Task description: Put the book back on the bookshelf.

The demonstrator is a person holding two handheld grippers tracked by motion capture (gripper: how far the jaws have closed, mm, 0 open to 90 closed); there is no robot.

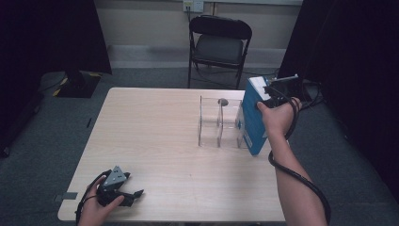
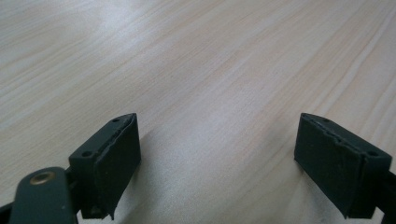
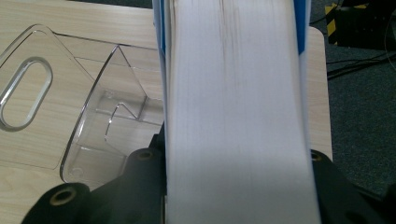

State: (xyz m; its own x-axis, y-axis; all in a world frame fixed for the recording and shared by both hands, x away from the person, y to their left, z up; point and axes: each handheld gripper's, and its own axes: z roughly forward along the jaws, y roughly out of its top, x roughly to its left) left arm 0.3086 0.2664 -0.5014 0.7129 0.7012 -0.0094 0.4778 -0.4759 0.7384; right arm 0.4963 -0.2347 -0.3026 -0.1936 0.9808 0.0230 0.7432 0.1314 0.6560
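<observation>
My right jaws are clamped on the thick blue-covered book [image 1: 254, 115], one on each cover, with the white page block [image 3: 233, 116] running up between them in the right gripper view. My right gripper [image 1: 277, 94] has the book by its top end, upright and slightly tilted, over the tabletop's right edge toward the far right corner. Its lower corner looks to be at or just above the wood; I cannot tell whether it touches.

Just beside the book, on its left, stands the clear plastic file holder [image 1: 220, 122] with its upright dividers. The right gripper view shows the holder's curved side wall [image 3: 88, 116] and an oval handle cutout [image 3: 21, 91], and the compartments I can see are empty. The book's cover sits close against the holder's right-hand end, but it is not inside a slot.

So, as I judge it, the pick-up is done and the placing is left: I need to shift the book left and lower it between two dividers, then let go.

My left gripper [image 1: 123, 192] rests near the tabletop's [image 1: 155, 132] near left corner, well apart from all this, its jaws spread wide with nothing but bare wood [image 2: 219, 93] between them.
</observation>
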